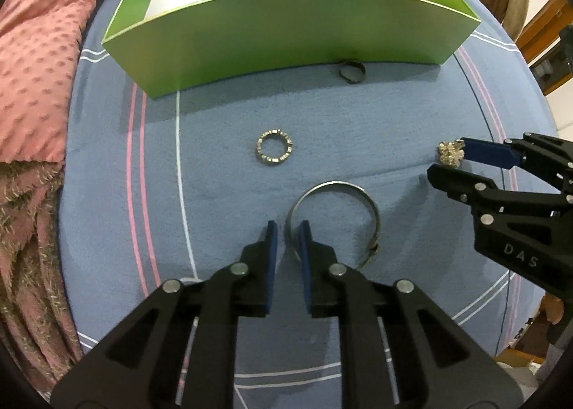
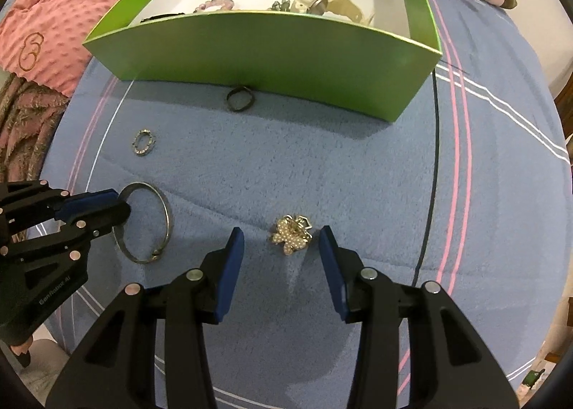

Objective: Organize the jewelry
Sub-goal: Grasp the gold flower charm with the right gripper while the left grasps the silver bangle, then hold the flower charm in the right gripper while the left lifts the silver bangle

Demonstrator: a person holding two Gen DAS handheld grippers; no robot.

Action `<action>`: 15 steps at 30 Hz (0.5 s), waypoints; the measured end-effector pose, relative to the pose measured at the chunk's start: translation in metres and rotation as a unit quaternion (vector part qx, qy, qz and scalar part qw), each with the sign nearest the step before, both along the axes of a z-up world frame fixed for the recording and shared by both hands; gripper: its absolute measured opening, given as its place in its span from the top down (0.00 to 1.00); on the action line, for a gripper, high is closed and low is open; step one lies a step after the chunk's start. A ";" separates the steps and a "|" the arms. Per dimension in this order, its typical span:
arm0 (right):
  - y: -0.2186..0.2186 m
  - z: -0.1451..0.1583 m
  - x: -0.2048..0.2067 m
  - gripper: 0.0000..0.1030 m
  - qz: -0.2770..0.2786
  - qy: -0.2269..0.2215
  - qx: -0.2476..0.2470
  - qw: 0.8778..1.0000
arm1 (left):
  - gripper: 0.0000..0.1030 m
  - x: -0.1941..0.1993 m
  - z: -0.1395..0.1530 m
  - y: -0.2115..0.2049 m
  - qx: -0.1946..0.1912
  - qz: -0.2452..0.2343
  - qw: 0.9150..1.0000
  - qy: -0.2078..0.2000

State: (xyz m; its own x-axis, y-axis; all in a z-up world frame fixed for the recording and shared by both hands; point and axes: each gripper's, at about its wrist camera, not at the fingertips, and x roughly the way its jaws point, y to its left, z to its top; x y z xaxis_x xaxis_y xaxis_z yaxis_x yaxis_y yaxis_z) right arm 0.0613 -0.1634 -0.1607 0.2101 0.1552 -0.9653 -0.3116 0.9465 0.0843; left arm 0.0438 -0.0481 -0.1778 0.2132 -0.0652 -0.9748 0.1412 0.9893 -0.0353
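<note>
The left gripper [image 1: 288, 230] pinches the rim of the silver bangle [image 1: 335, 217] low in the frame; the right gripper [image 2: 283, 240] gapes wide around the pearl brooch [image 2: 292, 237], empty, ready to squeeze; both belong in the green box [image 2: 272, 51] up top.

A blue striped bedspread [image 2: 358, 165] covers the bed; a pink dotted blanket [image 1: 39, 51] lies left of it, what looks like wooden furniture [image 1: 537, 36] right.
</note>
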 end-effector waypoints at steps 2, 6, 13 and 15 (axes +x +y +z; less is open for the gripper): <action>0.002 0.001 -0.001 0.57 0.000 -0.002 -0.003 1.000 | 0.88 0.000 0.000 -0.003 -0.001 -0.001 1.000 -0.003; 0.004 0.001 -0.001 0.58 0.001 -0.005 -0.006 1.000 | 0.88 -0.001 -0.001 -0.010 0.003 -0.005 1.000 -0.006; 0.014 -0.001 -0.007 0.77 0.005 -0.010 -0.003 1.000 | 0.93 -0.006 0.000 -0.017 0.004 -0.007 1.000 -0.010; 0.018 -0.001 -0.008 0.77 0.006 -0.009 -0.001 1.000 | 0.94 -0.008 0.001 -0.017 0.002 -0.006 1.000 -0.012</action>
